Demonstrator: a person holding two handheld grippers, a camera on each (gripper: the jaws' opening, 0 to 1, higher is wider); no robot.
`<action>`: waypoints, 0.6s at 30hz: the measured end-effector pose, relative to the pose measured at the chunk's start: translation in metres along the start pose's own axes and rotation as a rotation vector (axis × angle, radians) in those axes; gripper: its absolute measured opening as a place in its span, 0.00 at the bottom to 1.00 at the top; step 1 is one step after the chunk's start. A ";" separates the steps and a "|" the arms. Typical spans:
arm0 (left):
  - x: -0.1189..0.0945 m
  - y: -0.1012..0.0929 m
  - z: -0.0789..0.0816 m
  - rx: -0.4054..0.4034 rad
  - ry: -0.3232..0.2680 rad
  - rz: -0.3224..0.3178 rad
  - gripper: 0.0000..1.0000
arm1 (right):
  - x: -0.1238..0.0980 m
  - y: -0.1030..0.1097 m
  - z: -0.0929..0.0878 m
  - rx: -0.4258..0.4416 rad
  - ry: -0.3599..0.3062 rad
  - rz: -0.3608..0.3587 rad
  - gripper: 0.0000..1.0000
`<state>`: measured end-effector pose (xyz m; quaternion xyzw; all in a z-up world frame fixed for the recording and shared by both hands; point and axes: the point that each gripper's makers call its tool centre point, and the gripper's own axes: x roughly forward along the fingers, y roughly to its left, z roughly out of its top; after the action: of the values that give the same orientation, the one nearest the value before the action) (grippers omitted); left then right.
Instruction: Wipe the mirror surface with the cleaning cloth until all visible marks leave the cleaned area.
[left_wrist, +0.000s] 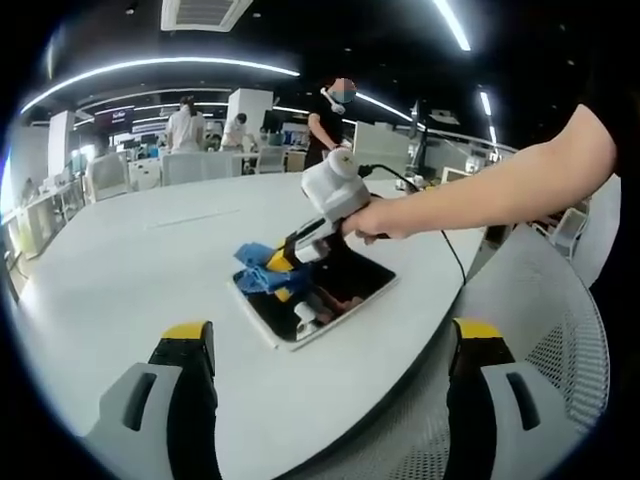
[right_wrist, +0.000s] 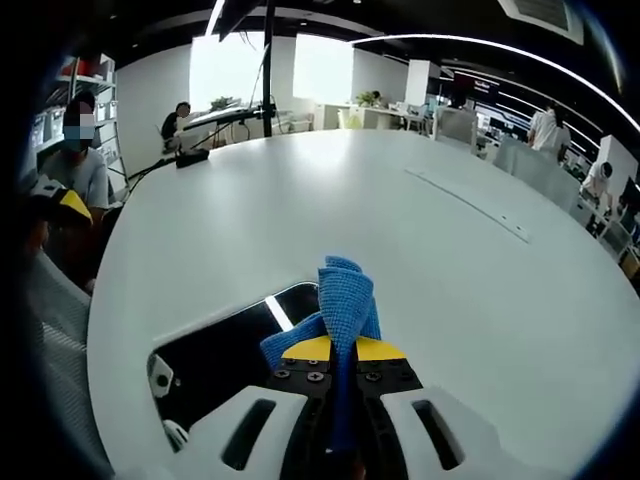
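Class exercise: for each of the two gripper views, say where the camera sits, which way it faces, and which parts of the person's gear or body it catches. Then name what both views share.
Left gripper view: rides the left gripper, held back off the table, jaws open; faces the mirror, catching the right gripper and the person's arm.
Right gripper view: rides the right gripper, shut on the blue cloth, above the mirror, facing across the table.
Shared: mirror, cloth, white table.

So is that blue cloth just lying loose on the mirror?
No, the right gripper has its jaws shut on the blue cloth, holding it over the mirror.
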<state>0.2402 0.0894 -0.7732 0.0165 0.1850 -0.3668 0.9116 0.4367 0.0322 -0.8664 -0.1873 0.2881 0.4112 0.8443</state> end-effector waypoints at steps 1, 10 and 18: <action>0.000 0.000 0.000 -0.002 -0.001 -0.001 0.96 | 0.000 0.000 0.000 0.003 0.000 0.001 0.00; 0.001 -0.001 -0.001 -0.004 0.011 -0.002 0.96 | -0.001 0.002 -0.001 0.024 -0.012 0.005 0.00; -0.001 0.002 -0.002 -0.018 0.010 0.016 0.96 | -0.005 0.011 -0.003 0.022 -0.007 0.027 0.00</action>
<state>0.2405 0.0916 -0.7749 0.0115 0.1929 -0.3577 0.9136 0.4239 0.0342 -0.8667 -0.1729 0.2922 0.4201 0.8416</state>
